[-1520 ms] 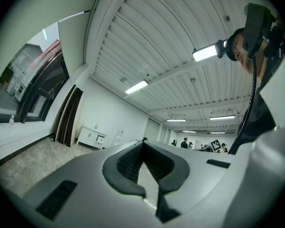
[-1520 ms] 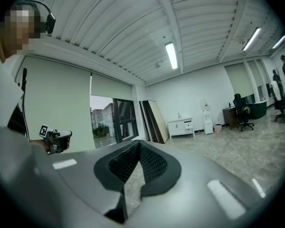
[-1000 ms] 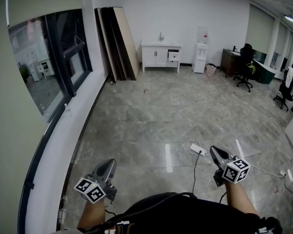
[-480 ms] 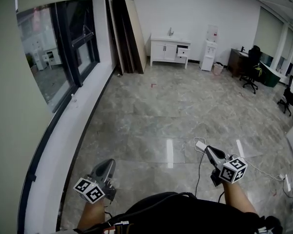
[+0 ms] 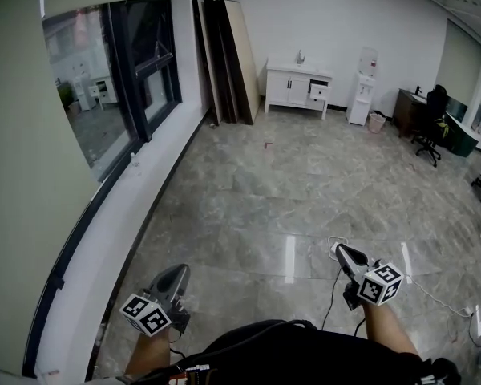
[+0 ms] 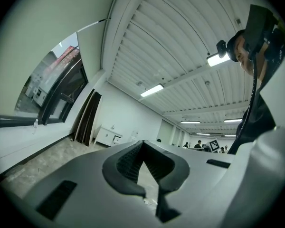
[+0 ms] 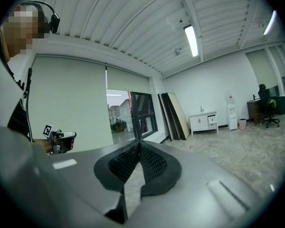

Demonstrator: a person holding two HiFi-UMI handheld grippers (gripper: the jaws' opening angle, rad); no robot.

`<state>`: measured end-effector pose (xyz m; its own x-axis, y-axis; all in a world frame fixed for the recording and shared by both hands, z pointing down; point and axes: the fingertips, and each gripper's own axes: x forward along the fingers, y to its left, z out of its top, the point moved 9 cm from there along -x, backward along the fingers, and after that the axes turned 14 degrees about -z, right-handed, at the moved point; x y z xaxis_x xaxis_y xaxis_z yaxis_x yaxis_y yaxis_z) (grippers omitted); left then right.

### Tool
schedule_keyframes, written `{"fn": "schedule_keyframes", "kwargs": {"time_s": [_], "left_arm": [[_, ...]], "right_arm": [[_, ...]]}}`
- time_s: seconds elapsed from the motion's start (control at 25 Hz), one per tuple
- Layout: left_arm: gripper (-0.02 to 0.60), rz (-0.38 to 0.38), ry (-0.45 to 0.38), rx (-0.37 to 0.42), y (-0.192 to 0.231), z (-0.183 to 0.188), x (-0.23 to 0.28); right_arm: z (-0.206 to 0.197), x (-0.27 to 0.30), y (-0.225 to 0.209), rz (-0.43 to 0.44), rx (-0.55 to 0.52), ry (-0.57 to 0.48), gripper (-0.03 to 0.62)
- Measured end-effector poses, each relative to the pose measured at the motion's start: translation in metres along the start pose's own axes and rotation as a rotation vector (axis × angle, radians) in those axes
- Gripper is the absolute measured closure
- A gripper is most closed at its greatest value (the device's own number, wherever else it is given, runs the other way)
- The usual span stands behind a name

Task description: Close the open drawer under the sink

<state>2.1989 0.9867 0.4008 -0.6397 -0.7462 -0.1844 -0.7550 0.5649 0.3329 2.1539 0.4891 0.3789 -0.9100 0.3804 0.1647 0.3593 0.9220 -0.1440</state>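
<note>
Left tool (image 5: 179,269) and right tool (image 5: 340,249) are closed, empty.

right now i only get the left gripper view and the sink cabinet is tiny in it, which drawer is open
Observer: In the head view, the upper drawer on the right side of the sink cabinet sticks out from the front.
Operator: is the right hand-held gripper carrying anything
Observer: No. Its own view shows the right hand-held gripper with its jaws together and nothing between them.
Operator: anything on the floor near me
Observer: Yes. A black cable lies on the tiles just below the right hand-held gripper in the head view.
</note>
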Motion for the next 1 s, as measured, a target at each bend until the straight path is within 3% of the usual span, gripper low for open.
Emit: {"fn": "schedule_keyframes", "kwargs": {"time_s": [0.2,0.36,0.64,1.0], "left_arm": [[0.581,0.048,-0.024,0.023,-0.017,-0.002,0.046],[0.581,0.038,-0.03,0.038,-0.04,-0.003,0.111],[0.581,0.003,0.004,0.035,-0.068,-0.026,0.21],[0.581,-0.076,0.091,0.022,-0.066,-0.038,0.302]], "right_arm": [[0.012,0.02,-0.054,0.067,0.003,-0.012,0.592],[0.038,0.022,-0.115,0.085,0.002,-0.035,0.592],[0.04,0.008,-0.219,0.047,0.036,-0.026,0.592],[0.023,-0.005,-0.291,-0.031,0.102,-0.024,0.592]]}}
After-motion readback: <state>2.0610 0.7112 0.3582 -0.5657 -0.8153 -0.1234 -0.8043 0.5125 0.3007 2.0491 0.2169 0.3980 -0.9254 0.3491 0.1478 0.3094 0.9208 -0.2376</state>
